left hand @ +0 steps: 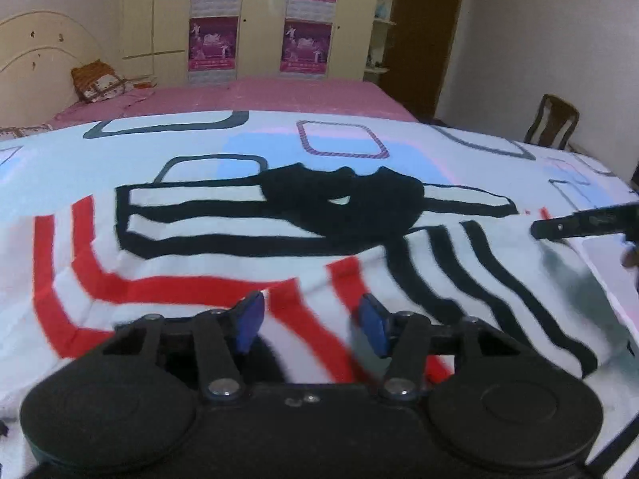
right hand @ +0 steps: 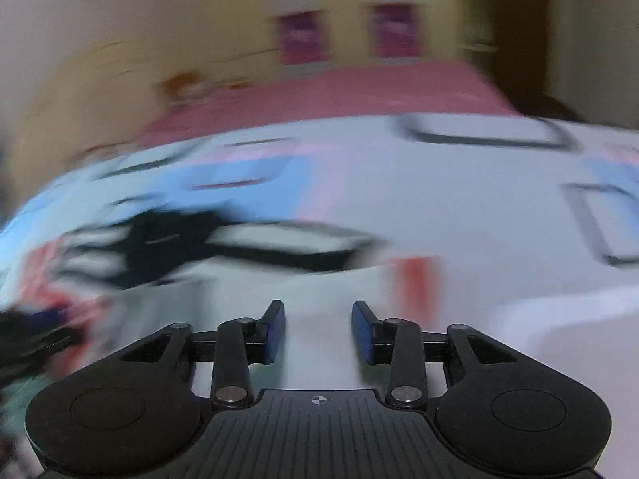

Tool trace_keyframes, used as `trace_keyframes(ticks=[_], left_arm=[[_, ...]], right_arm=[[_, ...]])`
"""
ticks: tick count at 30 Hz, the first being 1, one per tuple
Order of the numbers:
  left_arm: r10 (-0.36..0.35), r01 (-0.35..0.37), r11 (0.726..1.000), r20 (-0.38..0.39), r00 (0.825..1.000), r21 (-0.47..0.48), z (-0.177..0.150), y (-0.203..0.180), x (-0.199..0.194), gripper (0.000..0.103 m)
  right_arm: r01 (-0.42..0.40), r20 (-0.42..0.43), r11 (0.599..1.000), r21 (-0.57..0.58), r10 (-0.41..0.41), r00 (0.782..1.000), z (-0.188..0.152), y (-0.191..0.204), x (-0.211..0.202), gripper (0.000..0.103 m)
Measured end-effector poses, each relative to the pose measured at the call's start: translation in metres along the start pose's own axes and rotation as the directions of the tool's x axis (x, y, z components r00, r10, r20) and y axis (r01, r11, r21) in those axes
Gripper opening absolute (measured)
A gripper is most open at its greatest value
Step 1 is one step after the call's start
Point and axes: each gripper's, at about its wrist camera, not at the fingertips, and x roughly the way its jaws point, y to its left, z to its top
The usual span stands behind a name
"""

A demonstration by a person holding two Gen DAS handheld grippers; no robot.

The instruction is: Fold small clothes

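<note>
**Striped garment spread on the bed, both grippers open and empty**

Lying flat across the near part of the bed [left hand: 279, 95], on a white cover [left hand: 399, 131] printed with rounded rectangles: a small white garment [left hand: 223, 239] with red and black stripes and a black collar [left hand: 343, 203]. Soft, thin knit by the look of it, slightly rumpled, red bands curving on the left half, black bands running on the right. Long axis roughly left to right across the left wrist view, collar toward the far side, hem edge toward the camera.

Left gripper [left hand: 311, 323]: jaws moderately apart, blue pads showing, nothing between them, hovering just over the red-striped near edge. Clearly the nearer one to the cloth, with fabric directly ahead and below.

Right gripper [right hand: 318, 329]: jaws likewise apart and empty, poised over plain white cloth toward the garment's right side; view heavily blurred, so exact contact not discernible. Seen also from the left wrist view as a dark finger at the right edge, close to the black-striped sleeve [left hand: 471, 199].

Probable next need: pinching a near edge or sleeve and carrying it across toward the collar line. Risk: thin fabric bunching, or the cover being caught along with it.
</note>
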Motion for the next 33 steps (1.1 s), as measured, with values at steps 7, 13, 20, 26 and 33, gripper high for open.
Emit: trace_keyframes(ticks=[7,13,20,26,33], left_arm=[[0.032,-0.031,0.999,-0.011,0.999,0.042,0.011,-0.015,-0.005,0.055],[-0.014,0.02,0.994,-0.055,0.998,0.103,-0.008,-0.02,-0.024,0.058],[-0.021,0.022,0.996,-0.018,1.0,0.082,-0.011,-0.011,-0.048,0.06],[-0.017,0.021,0.997,-0.051,0.999,0.079,-0.017,-0.006,-0.04,0.062],[-0.036,0.039,0.997,-0.042,0.998,0.065,-0.023,0.003,-0.044,0.064]], right_arm=[[0.04,-0.054,0.999,0.035,-0.038,0.998,0.016,-0.019,0.014,0.0],[0.031,-0.111,0.999,-0.016,-0.032,0.993,-0.016,0.012,-0.015,0.0],[0.06,-0.059,0.998,-0.021,-0.062,0.996,-0.04,0.031,-0.063,0.0],[0.09,-0.098,0.996,-0.008,-0.09,0.991,-0.071,0.049,-0.071,0.0],[0.097,-0.096,0.995,-0.001,-0.097,0.991,-0.086,0.055,-0.077,0.0]])
